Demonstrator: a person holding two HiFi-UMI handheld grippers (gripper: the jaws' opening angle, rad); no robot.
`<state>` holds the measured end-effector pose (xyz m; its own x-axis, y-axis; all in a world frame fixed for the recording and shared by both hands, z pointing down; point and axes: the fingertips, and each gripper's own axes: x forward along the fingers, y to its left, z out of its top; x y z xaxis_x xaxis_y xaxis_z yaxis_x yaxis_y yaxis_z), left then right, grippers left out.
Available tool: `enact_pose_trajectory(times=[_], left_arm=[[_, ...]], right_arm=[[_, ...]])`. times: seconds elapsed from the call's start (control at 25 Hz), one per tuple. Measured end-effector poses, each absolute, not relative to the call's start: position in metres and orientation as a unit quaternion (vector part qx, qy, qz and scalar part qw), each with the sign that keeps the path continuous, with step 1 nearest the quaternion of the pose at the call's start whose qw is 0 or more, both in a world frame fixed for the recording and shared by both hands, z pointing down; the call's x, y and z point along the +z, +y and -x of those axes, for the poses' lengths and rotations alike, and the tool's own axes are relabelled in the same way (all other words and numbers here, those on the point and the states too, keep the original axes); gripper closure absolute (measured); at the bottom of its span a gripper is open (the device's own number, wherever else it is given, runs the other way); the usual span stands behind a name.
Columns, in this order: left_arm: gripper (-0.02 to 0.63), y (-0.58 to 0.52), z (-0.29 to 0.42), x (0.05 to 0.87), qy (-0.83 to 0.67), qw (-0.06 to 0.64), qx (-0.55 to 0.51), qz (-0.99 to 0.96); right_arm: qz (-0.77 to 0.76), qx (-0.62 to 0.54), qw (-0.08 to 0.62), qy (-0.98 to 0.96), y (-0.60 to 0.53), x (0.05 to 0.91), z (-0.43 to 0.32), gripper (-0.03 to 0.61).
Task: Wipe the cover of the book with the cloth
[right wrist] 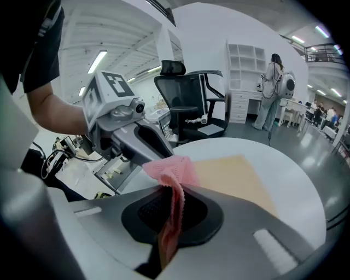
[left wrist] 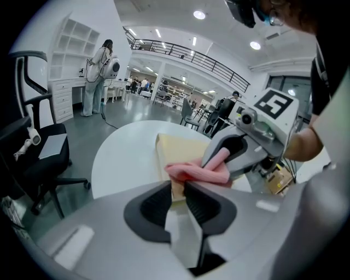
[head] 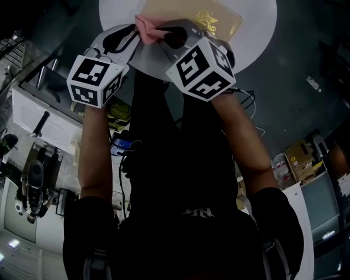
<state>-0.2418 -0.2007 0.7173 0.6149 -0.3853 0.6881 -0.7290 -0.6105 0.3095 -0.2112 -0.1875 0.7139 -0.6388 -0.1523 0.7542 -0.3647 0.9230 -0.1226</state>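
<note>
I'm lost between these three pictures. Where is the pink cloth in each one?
Head view: cloth at top centre, at the book's near edge.
Left gripper view: cloth in the middle, over the book.
Right gripper view: cloth at lower centre, pinched by the right gripper.
Shared landmark: the tan book on the round white table.

No legible text; gold print [head: 210,22] on the book [head: 188,12] too small to read
</note>
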Motion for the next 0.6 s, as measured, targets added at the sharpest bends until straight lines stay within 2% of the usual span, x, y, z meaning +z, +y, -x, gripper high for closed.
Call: enact_pose_trajectory(times=[0.6], left_arm=[[0.537, -0.196, 0.253, 0.707, -0.334, 0.318, 0.327, -0.825]], right_arm=[[-0.168, 0.173, 0.456, -0.857, -0.129, 0.708, 0.104, 0.569]])
